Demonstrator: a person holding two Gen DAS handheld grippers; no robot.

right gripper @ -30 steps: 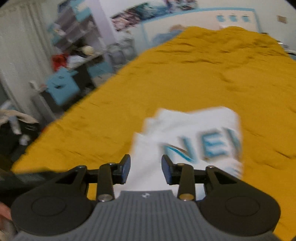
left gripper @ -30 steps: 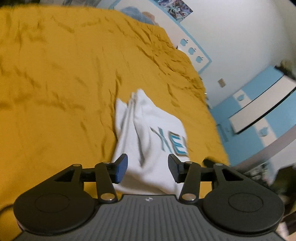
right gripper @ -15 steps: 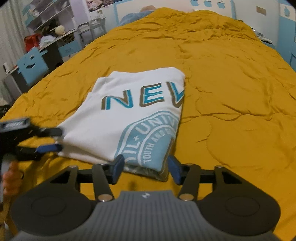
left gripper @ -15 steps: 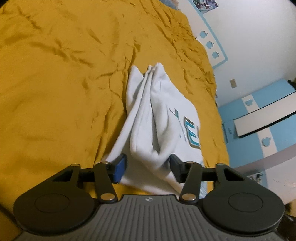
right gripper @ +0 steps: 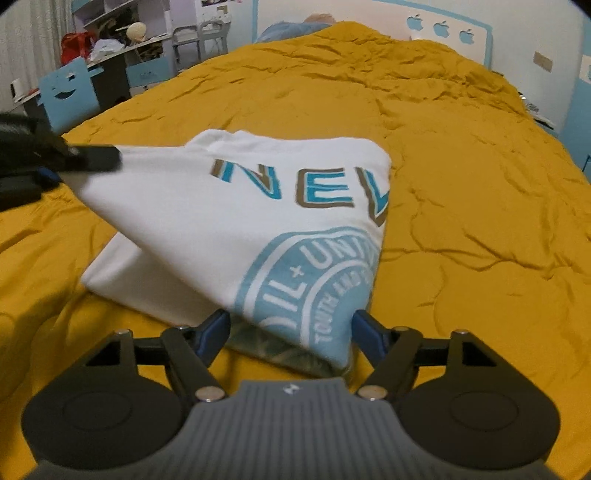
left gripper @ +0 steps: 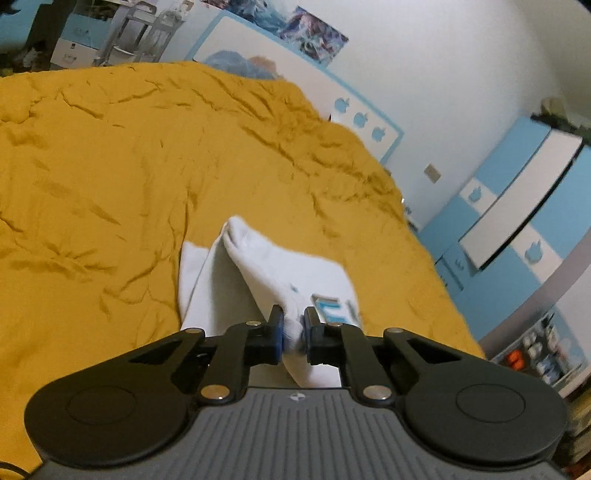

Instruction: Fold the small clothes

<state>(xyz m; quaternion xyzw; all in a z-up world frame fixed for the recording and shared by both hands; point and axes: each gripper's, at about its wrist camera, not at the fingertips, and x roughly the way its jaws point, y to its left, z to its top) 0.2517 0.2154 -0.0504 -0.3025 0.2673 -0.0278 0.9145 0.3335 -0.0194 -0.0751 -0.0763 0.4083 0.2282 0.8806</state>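
Note:
A white T-shirt [right gripper: 221, 221] with blue lettering and a round blue print lies partly folded on the mustard bedspread [right gripper: 461, 184]. My left gripper [left gripper: 293, 326] is shut on a corner of the T-shirt [left gripper: 266, 266] and holds that corner lifted off the bed; it also shows at the left of the right wrist view [right gripper: 92, 158]. My right gripper [right gripper: 290, 330] is open, its jaws on either side of the shirt's near bottom edge, which lies between them.
A headboard with apple shapes [right gripper: 439, 26] and a pillow [right gripper: 291, 27] stand at the far end of the bed. A desk and a blue chair [right gripper: 68, 94] stand on the left. Blue-and-white cupboards [left gripper: 517, 206] stand to the right.
My left gripper has shut on the shirt's corner and lifted it. My right gripper has stayed open and come slightly closer to the shirt's bottom edge.

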